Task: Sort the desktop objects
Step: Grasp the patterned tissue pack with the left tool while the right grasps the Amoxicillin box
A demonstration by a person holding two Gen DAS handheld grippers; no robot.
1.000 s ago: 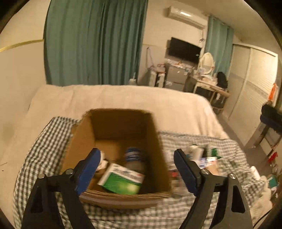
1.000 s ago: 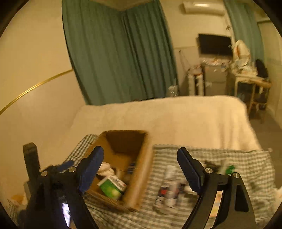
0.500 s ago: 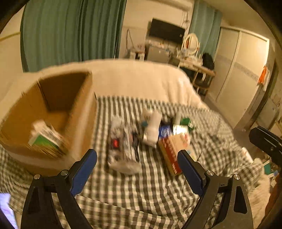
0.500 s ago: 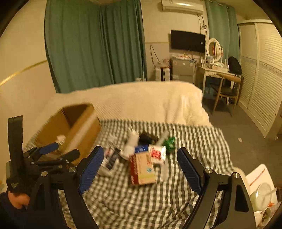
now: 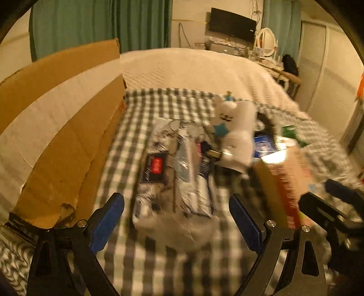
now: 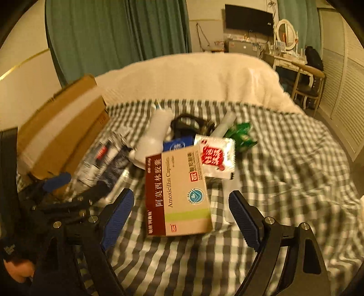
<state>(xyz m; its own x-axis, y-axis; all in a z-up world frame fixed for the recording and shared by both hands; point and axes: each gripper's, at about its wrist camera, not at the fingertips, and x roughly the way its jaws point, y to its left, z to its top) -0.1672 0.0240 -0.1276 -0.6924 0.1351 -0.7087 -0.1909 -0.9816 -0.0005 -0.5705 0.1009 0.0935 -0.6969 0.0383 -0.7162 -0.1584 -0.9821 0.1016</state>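
A pile of objects lies on the checked cloth (image 6: pixel 284 173). My left gripper (image 5: pixel 176 222) is open and empty, low over a clear plastic pack of dark items (image 5: pixel 175 173), which also shows in the right wrist view (image 6: pixel 102 159). My right gripper (image 6: pixel 180 218) is open and empty, its jaws either side of an Amoxicillin box (image 6: pixel 179 193); the box also shows in the left wrist view (image 5: pixel 284 182). A white bottle (image 5: pixel 238 134) lies behind, as do a red-and-white sachet (image 6: pixel 216 157) and a green packet (image 6: pixel 242 135). The cardboard box (image 5: pixel 68 136) stands to the left.
The cloth covers part of a bed with a cream blanket (image 6: pixel 193 75). A blue packet (image 6: pixel 179 144) and a black item (image 6: pixel 191 123) sit in the pile. Green curtains (image 6: pixel 113 38), a television (image 6: pixel 248 17) and a desk with chair (image 6: pixel 302 75) stand beyond.
Both grippers have swung right from the cardboard box and dropped close to the pile. The left now hovers over the plastic pack, the right over the Amoxicillin box.
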